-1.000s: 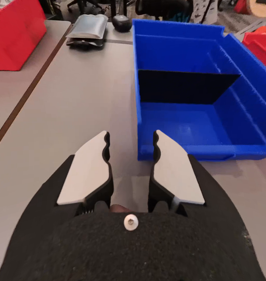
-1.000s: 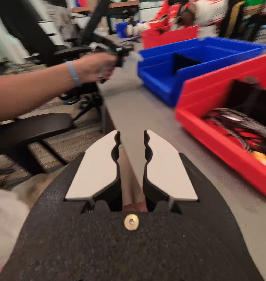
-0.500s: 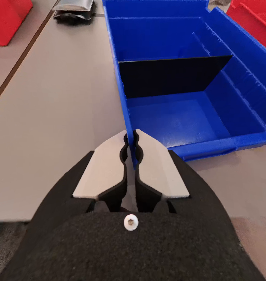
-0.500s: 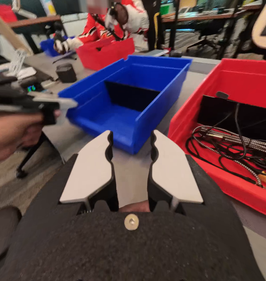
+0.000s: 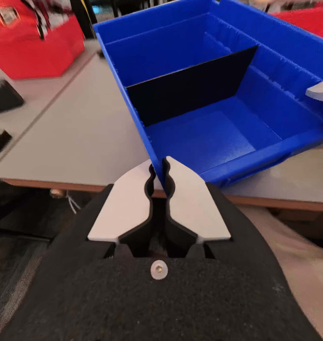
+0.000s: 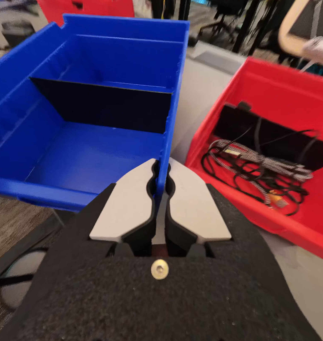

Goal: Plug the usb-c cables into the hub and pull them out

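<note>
The left gripper (image 5: 159, 164) is closed on the near left corner of the blue plastic bin (image 5: 175, 57); its grey fingers with black wavy pads pinch the bin's thin left wall. The right gripper (image 6: 162, 166) is likewise clamped on the near right corner of the same bin (image 6: 120, 53), the right wall held between its pads. A grey fingertip of the right gripper (image 5: 321, 92) shows at the right edge of the left wrist view.

The bin is rectangular, its long axis running away from the near edge of the bench (image 5: 68, 129). Its near end overhangs that edge. A black flat divider (image 5: 190, 86) stands across the bin and splits it into a near and a far compartment; nothing shows in either.

The usb-c cables (image 6: 258, 166), black ones and braided black-and-white ones, lie in a loose tangle in the near compartment of a red plastic bin (image 6: 282, 86) just to the right of the blue bin on the bench. Their long axes cannot be determined; one metal connector lies on top of the tangle towards the far left. The hub cannot be identified in either view. A black divider (image 6: 267, 132) stands behind the tangle.

A second red bin (image 5: 33, 51) sits at the far left of the grey, smooth bench top. Dark blurred objects (image 5: 3, 96) lie at the left edge.
</note>
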A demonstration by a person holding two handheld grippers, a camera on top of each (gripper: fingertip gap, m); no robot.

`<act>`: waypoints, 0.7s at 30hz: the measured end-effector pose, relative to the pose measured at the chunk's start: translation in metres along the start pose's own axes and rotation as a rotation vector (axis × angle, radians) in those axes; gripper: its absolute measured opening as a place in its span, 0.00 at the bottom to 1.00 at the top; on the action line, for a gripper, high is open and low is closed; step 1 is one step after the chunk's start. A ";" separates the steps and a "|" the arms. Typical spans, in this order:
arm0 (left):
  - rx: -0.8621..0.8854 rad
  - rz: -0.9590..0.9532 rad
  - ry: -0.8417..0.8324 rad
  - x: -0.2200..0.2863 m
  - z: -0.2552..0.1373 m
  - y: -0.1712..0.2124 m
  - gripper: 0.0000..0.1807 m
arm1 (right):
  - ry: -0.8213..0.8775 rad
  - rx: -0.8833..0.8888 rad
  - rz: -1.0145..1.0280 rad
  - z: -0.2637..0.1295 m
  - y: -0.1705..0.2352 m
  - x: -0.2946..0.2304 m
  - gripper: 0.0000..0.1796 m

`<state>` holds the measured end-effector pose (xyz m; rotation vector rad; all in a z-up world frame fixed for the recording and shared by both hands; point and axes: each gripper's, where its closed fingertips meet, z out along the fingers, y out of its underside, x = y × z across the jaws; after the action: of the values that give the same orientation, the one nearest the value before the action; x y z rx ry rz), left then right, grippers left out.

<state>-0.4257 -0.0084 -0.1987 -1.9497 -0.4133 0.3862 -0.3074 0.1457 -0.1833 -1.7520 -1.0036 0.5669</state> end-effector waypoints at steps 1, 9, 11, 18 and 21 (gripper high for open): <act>0.051 -0.023 0.005 0.008 -0.004 -0.014 0.04 | 0.024 0.040 -0.008 -0.008 -0.013 0.010 0.02; 0.376 0.132 0.136 0.110 0.001 -0.169 0.03 | 0.281 0.328 0.037 -0.103 -0.114 0.138 0.02; 0.418 0.168 0.192 0.150 0.004 -0.200 0.03 | 0.332 0.350 0.101 -0.129 -0.118 0.181 0.02; 0.395 0.276 0.385 0.326 0.047 -0.225 0.04 | 0.520 0.139 0.083 -0.189 -0.067 0.340 0.02; 0.317 0.286 0.454 0.405 0.066 -0.203 0.04 | 0.569 0.023 0.137 -0.206 -0.011 0.403 0.03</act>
<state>-0.1178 0.3061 -0.0711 -1.7182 0.2121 0.1656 0.0638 0.3744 -0.0625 -1.8211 -0.4795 0.1391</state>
